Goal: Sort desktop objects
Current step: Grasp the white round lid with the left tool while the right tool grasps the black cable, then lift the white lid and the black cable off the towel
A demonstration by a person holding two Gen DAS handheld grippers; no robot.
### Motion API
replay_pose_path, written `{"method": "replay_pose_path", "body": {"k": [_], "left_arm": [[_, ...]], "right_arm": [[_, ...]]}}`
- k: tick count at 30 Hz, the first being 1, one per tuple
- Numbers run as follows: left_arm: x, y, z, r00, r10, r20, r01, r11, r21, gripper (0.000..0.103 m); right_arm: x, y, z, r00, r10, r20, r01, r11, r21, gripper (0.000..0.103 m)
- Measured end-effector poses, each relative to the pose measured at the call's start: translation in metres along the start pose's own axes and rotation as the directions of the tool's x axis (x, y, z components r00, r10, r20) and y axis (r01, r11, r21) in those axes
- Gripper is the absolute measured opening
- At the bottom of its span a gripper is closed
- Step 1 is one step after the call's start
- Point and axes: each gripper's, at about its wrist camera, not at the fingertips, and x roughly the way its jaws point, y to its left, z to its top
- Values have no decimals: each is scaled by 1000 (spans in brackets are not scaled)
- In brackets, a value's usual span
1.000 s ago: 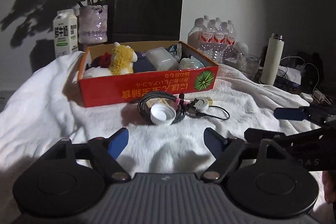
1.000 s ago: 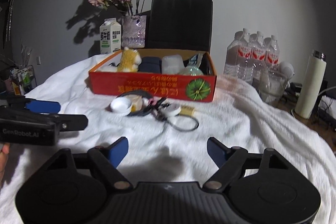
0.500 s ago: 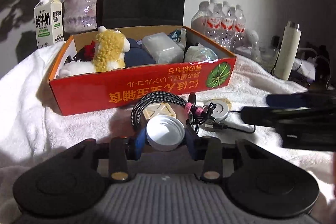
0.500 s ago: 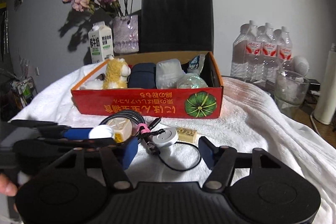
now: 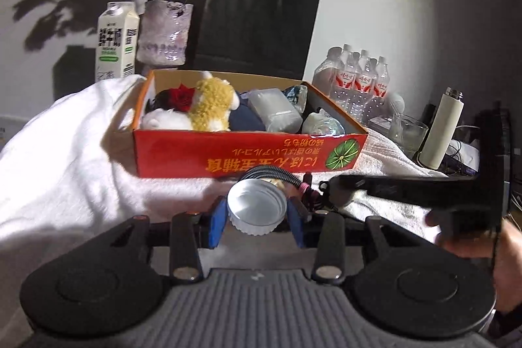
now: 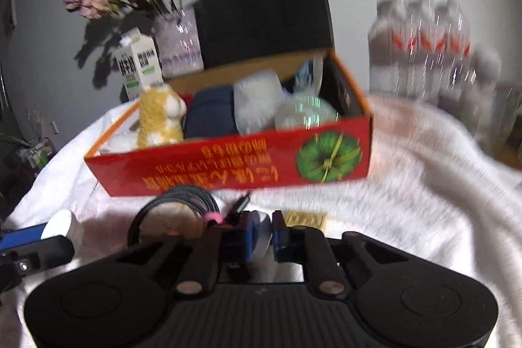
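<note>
White lid (image 5: 256, 208) clamped between blue pads of left tongs (image 5: 257, 217), just in front of red box (image 5: 248, 157) on towel-covered surface (image 5: 65, 158). Right tongs (image 6: 261, 235) closing, nearly together, on a thin white round disc (image 6: 262, 237) beside coiled cable (image 6: 182, 201). Box crowded with plush toy (image 5: 212, 105) and wrapped items.

Both grippers have moved up to the red box (image 5: 248, 152). The left gripper (image 5: 256, 216) now squeezes the white lid (image 5: 256, 211). The right gripper (image 6: 261, 234) is closing on the round white disc (image 6: 262, 234).
</note>
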Motion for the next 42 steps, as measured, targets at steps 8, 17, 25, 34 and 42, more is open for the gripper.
{"method": "replay_pose_path", "body": {"k": [8,17,25,34,42], "left_arm": [[-32,-9,-35,996,-41,-76,43,999,16,41],[-68,-27,-83,983,-80,-163,86,996,29,41],[-89,-34,-95,985,-68,-159,79,994,69,41],[-89,-35,-98,987,-54,-152,67,994,81,41],[-90,-20,-92,989,-25,-145,31,999,44,41]], "right_arm": [[-103,11,-20,994,-17,110,21,999,-38,9],[-161,52,-101,1000,13,-16,-15,988,-152,10],[-184,67,-131,997,34,-67,-46,981,-188,14],[-164,90,-130,1000,23,-15,-26,963,-270,26],[-142,68,-115,985,148,-83,-162,969,-186,59]]}}
